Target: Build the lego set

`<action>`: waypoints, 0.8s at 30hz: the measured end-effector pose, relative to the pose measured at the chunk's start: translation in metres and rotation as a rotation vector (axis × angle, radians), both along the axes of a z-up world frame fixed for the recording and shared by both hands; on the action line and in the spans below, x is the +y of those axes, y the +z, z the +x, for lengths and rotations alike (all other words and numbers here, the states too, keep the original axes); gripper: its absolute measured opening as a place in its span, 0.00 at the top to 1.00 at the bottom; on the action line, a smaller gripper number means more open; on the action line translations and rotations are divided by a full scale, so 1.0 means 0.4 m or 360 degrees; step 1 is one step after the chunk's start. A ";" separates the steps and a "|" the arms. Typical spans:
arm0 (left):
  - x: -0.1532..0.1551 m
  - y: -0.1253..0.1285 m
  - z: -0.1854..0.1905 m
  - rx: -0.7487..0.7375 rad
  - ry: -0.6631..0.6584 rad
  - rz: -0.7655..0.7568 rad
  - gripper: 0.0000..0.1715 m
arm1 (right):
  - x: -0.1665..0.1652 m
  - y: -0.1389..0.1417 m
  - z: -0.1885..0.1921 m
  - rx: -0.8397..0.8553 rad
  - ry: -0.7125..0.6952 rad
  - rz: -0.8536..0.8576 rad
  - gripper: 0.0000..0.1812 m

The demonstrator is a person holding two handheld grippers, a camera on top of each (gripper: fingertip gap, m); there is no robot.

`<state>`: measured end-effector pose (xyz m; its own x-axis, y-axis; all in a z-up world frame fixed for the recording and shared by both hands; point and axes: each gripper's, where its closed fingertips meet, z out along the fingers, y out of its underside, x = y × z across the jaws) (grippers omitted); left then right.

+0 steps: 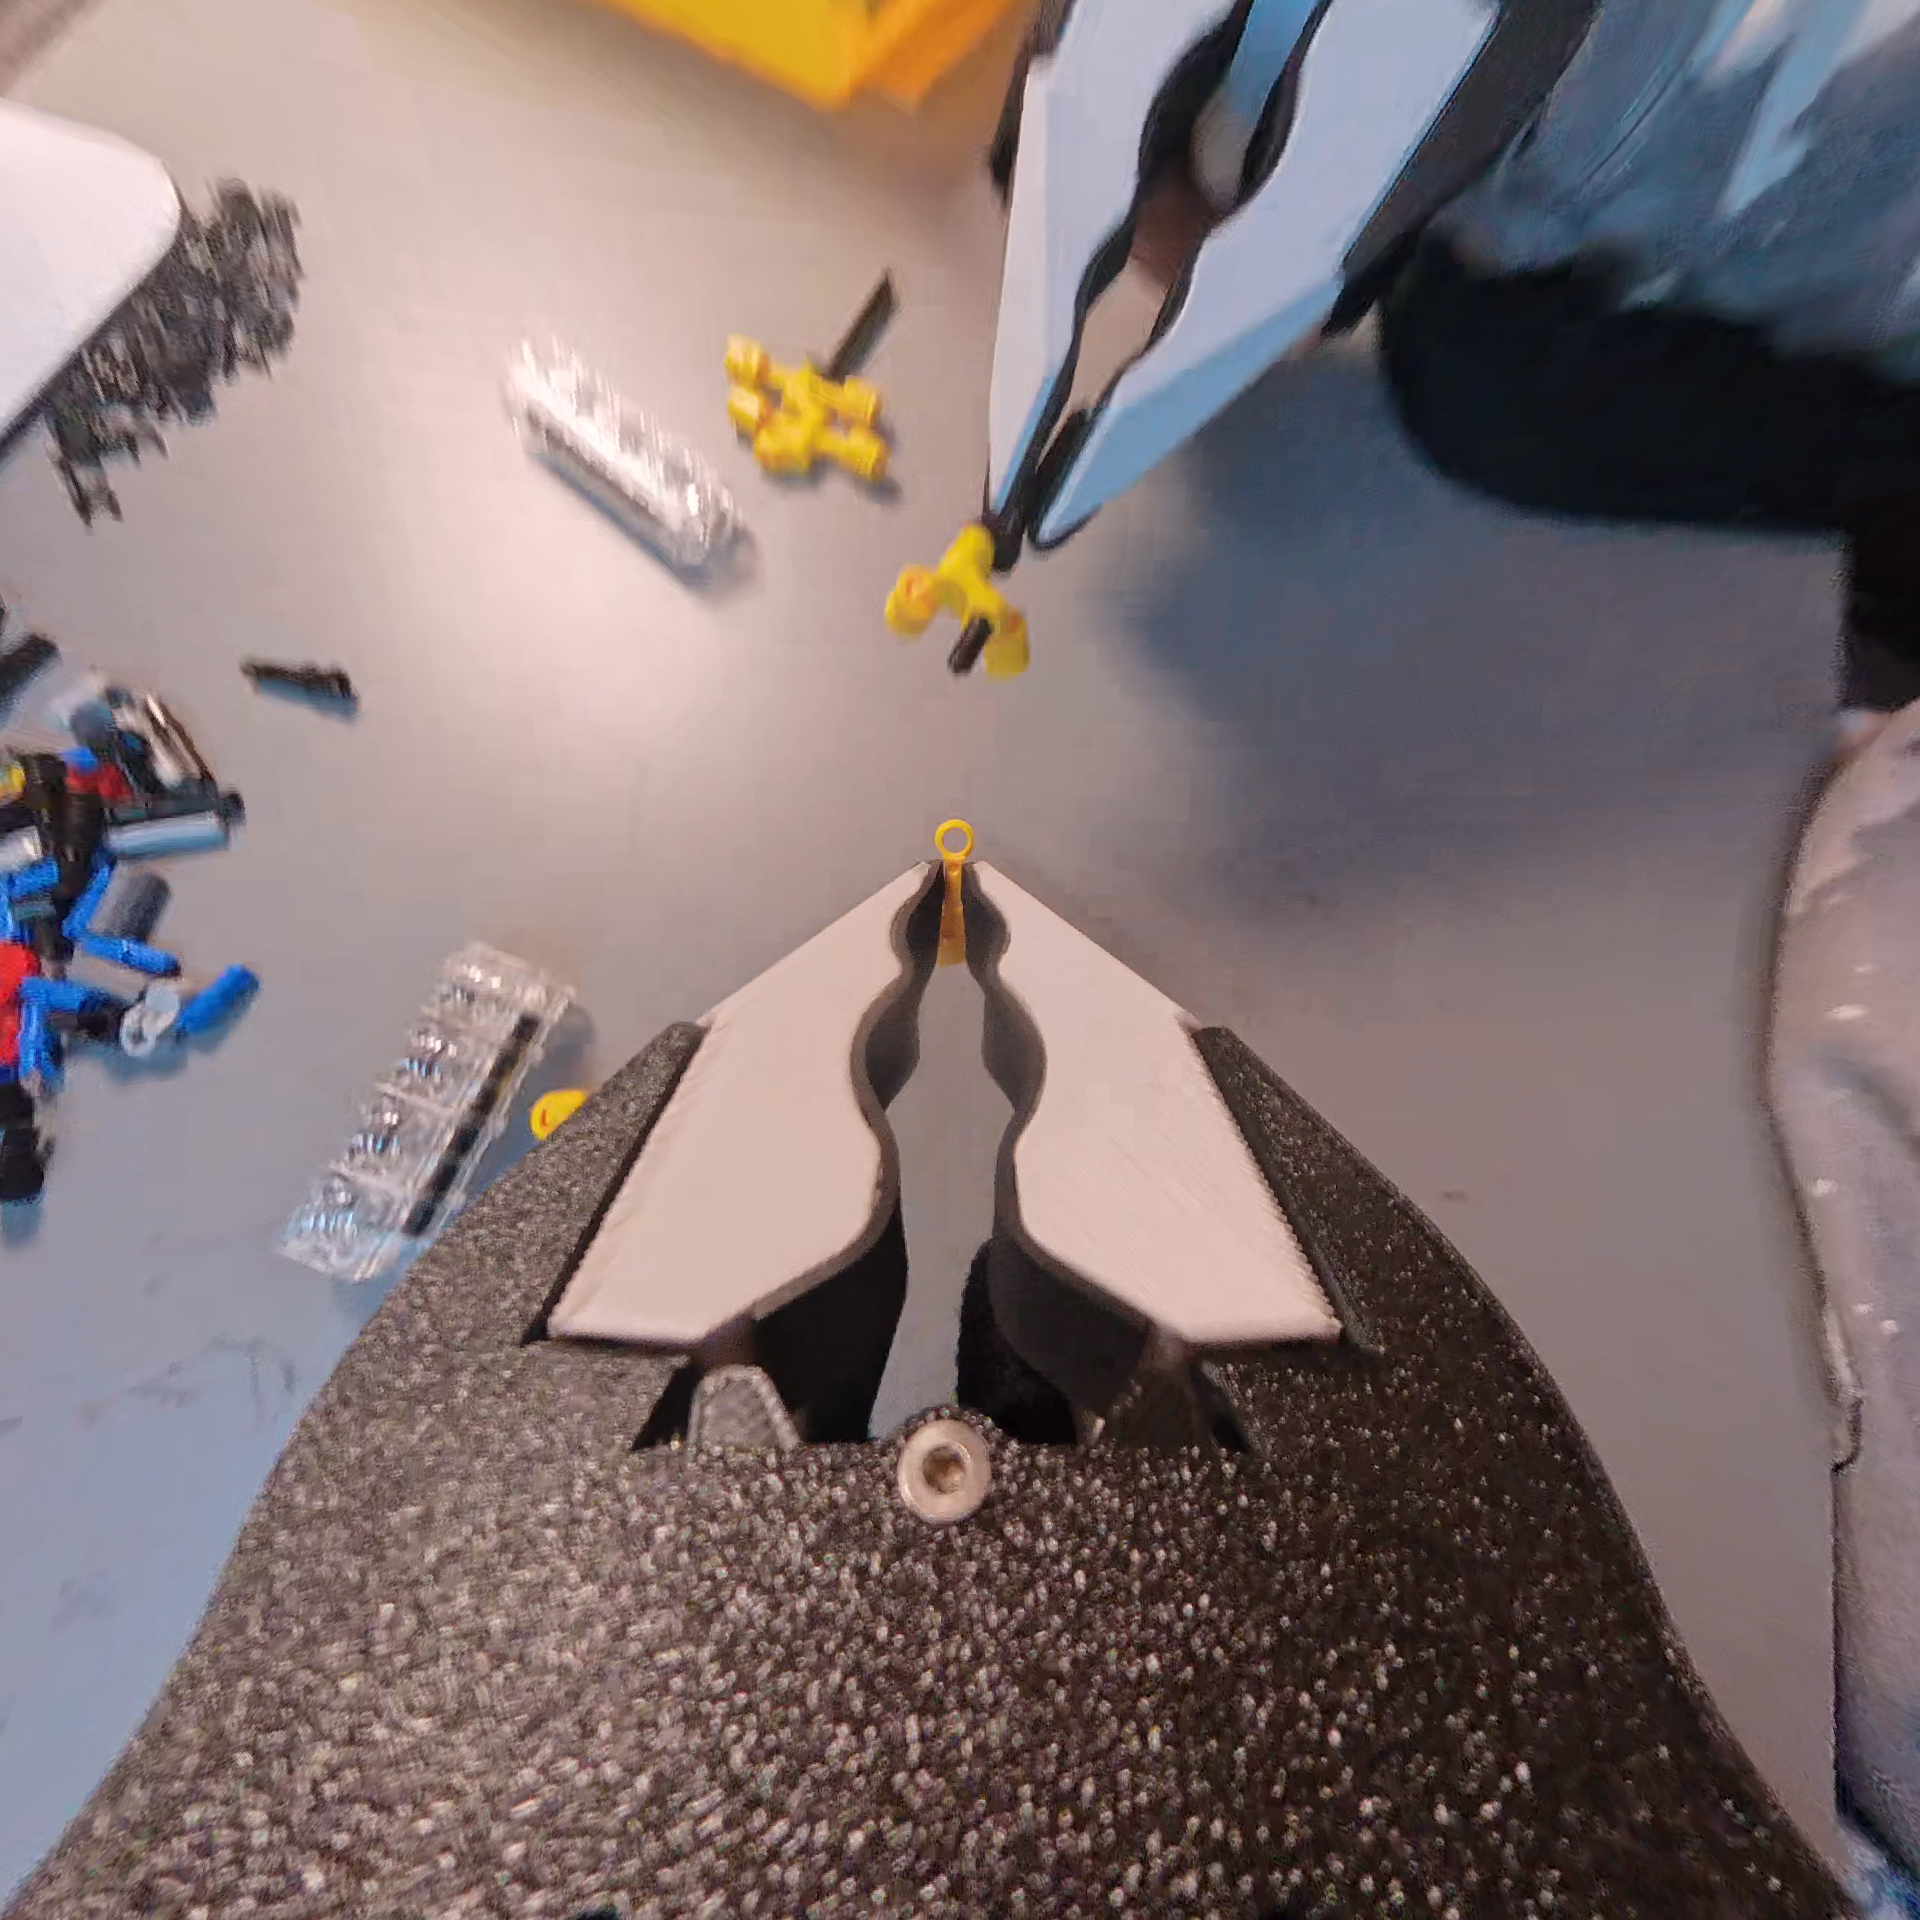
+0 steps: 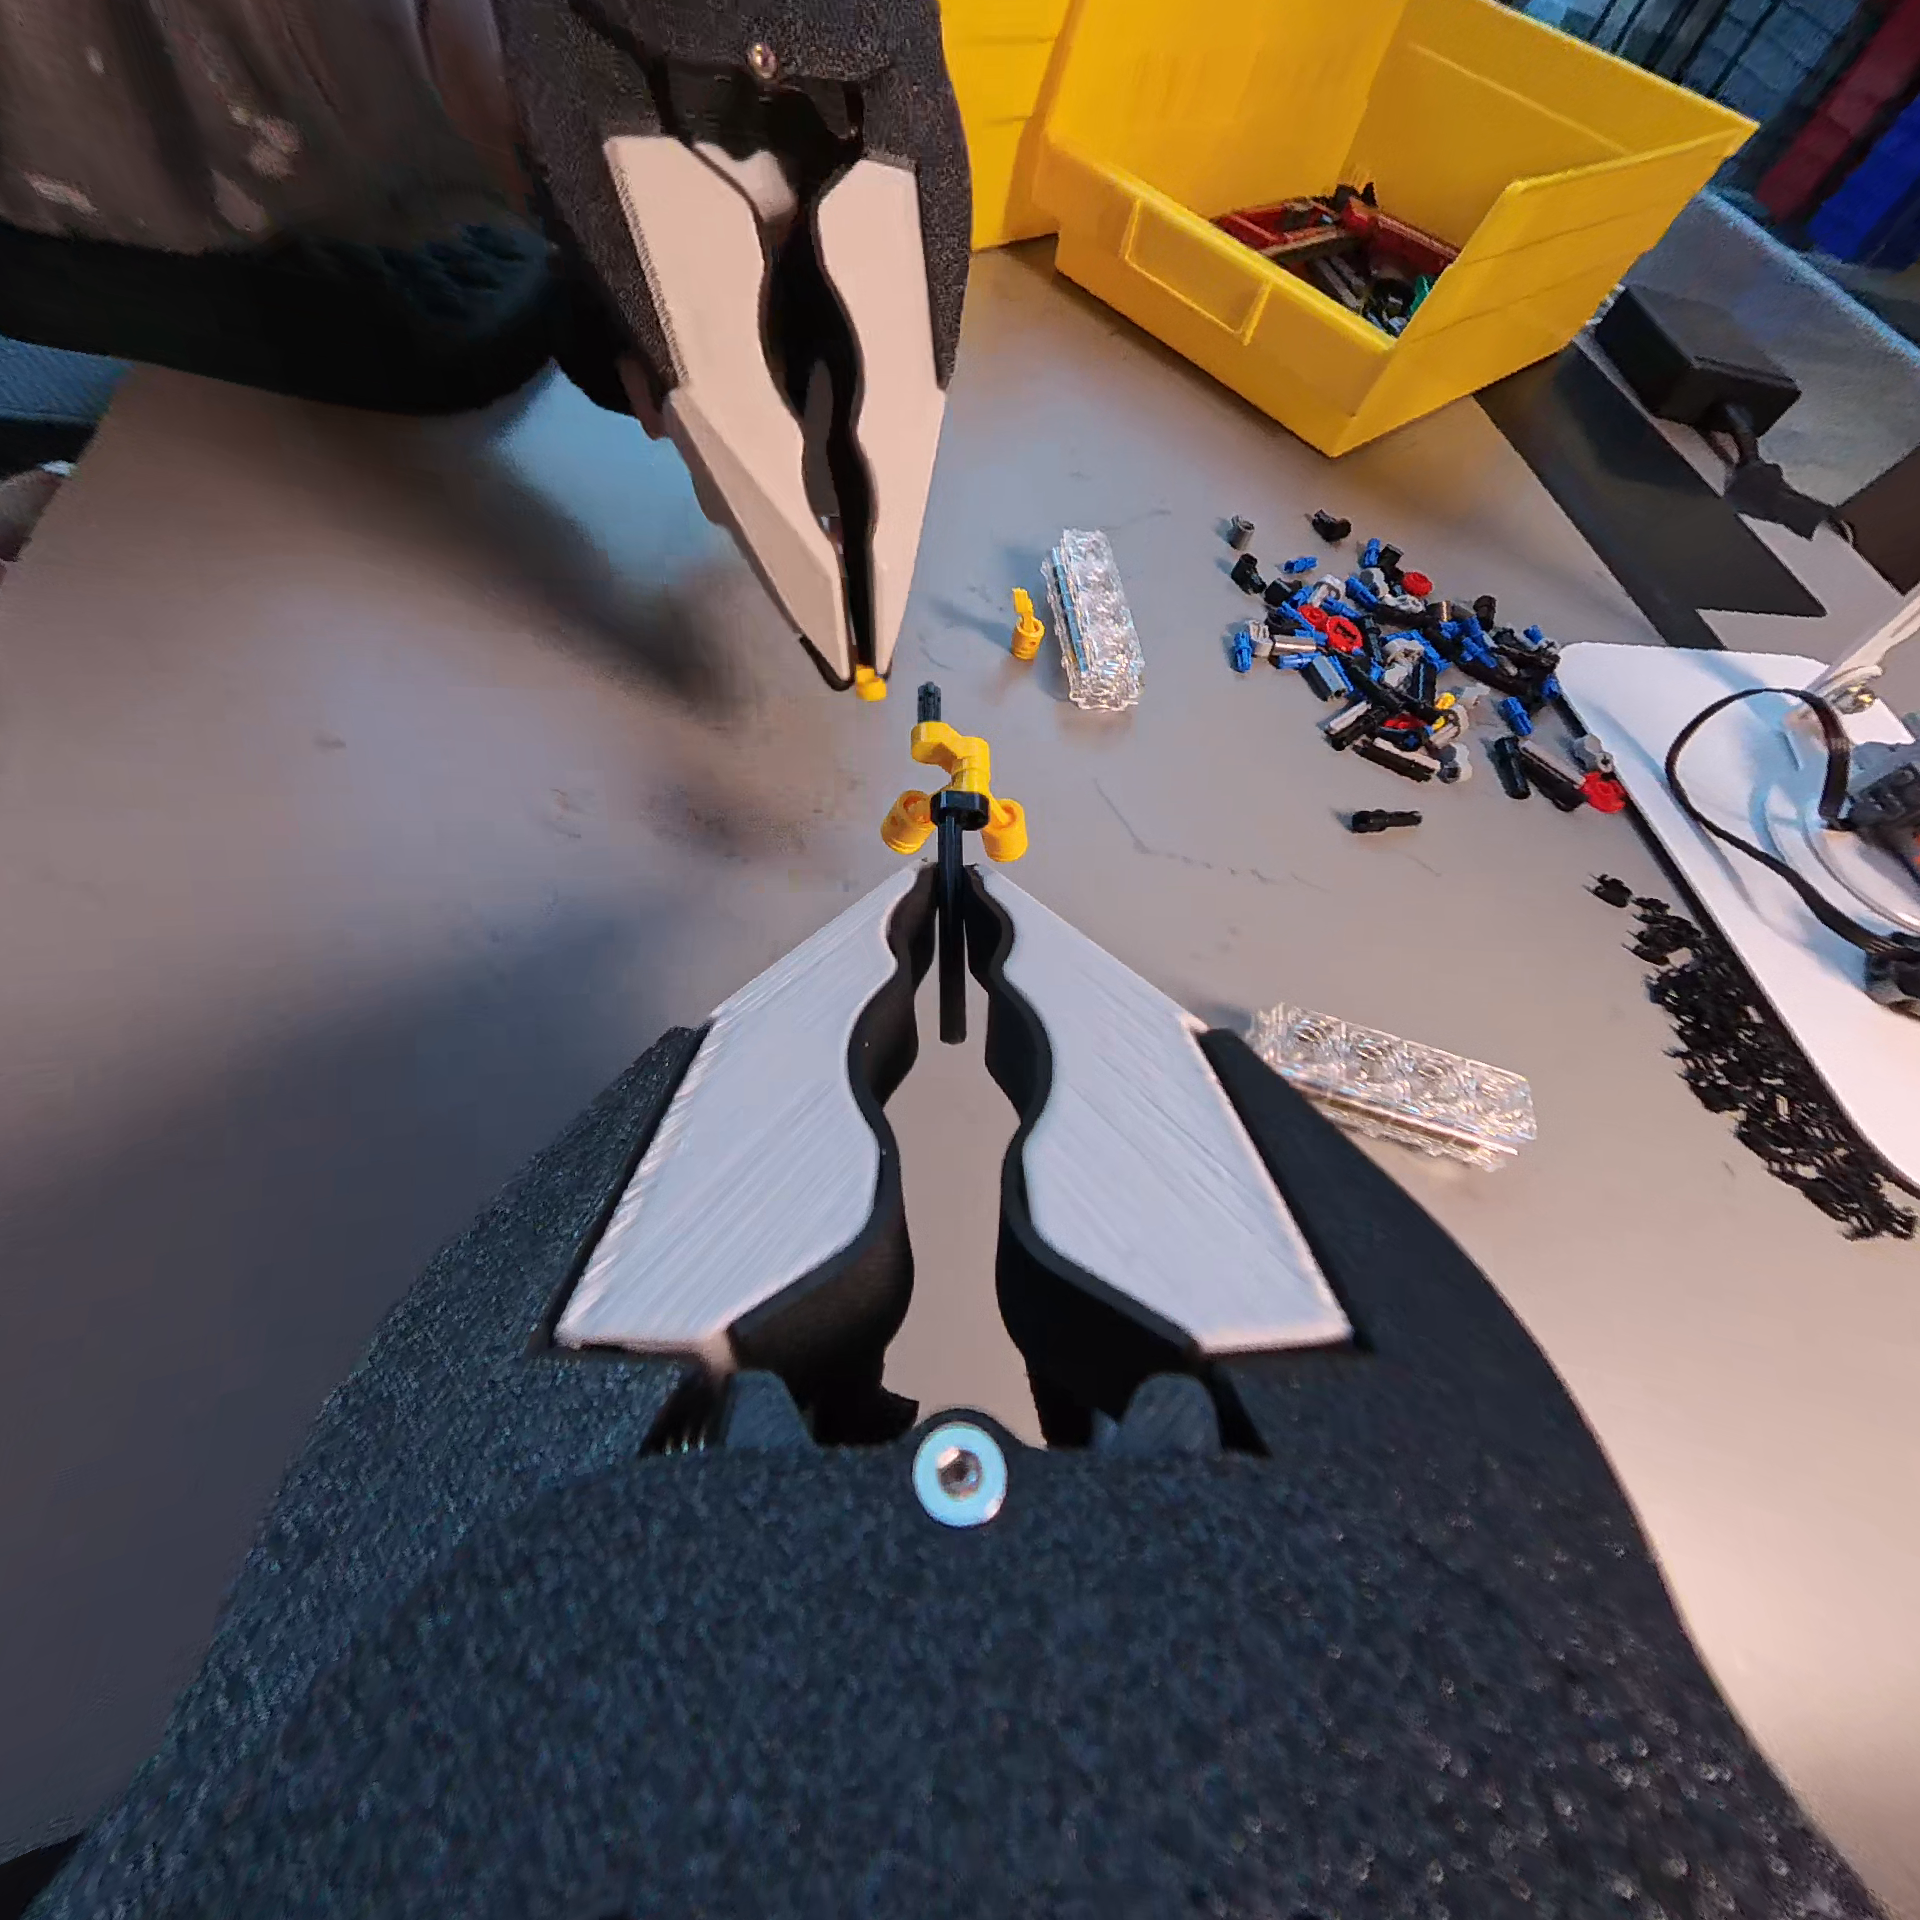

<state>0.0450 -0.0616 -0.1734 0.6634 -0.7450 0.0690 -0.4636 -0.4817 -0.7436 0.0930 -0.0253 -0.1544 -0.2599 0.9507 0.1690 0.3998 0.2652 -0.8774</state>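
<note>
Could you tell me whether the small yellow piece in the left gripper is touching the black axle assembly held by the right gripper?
Apart. The right wrist view shows grey table between the small yellow piece and the tip of the black axle assembly.

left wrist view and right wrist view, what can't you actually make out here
- Small yellow piece in the left gripper: mostly hidden between its fingers in both views.
- Black axle in the right gripper: how it meets the yellow connectors is too small to tell.
- Yellow bin: blurred and cut off in the left wrist view; its wall hides most contents in the right.
</note>
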 end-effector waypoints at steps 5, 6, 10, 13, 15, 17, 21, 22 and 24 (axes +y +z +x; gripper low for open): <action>0.017 0.150 0.037 -0.0406 -0.0044 0.0305 0.98 | -0.022 0.048 -0.005 0.0151 0.0061 -0.0156 0.98; 0.019 0.166 0.042 -0.0455 -0.0047 0.0329 0.98 | -0.025 0.058 -0.005 0.0181 0.0069 -0.0180 0.98; 0.025 0.183 0.059 -0.0521 -0.0064 0.0361 0.98 | -0.031 0.092 -0.004 0.0277 0.0084 -0.0264 0.98; 0.028 0.189 0.067 -0.0556 -0.0073 0.0374 0.99 | -0.025 0.100 0.000 0.0305 0.0079 -0.0290 0.98; 0.029 0.194 0.068 -0.0571 -0.0077 0.0384 0.98 | -0.023 0.106 0.002 0.0321 0.0081 -0.0311 0.98; 0.029 0.197 0.069 -0.0576 -0.0079 0.0392 0.98 | -0.023 0.111 0.004 0.0338 0.0086 -0.0326 0.98; 0.026 0.204 0.068 -0.0602 -0.0081 0.0405 0.99 | -0.024 0.116 0.005 0.0353 0.0093 -0.0342 0.98; 0.027 0.205 0.067 -0.0606 -0.0078 0.0409 0.98 | -0.024 0.117 0.005 0.0357 0.0095 -0.0349 0.98; 0.026 0.209 0.066 -0.0625 -0.0078 0.0414 0.98 | -0.023 0.120 0.006 0.0367 0.0095 -0.0359 0.98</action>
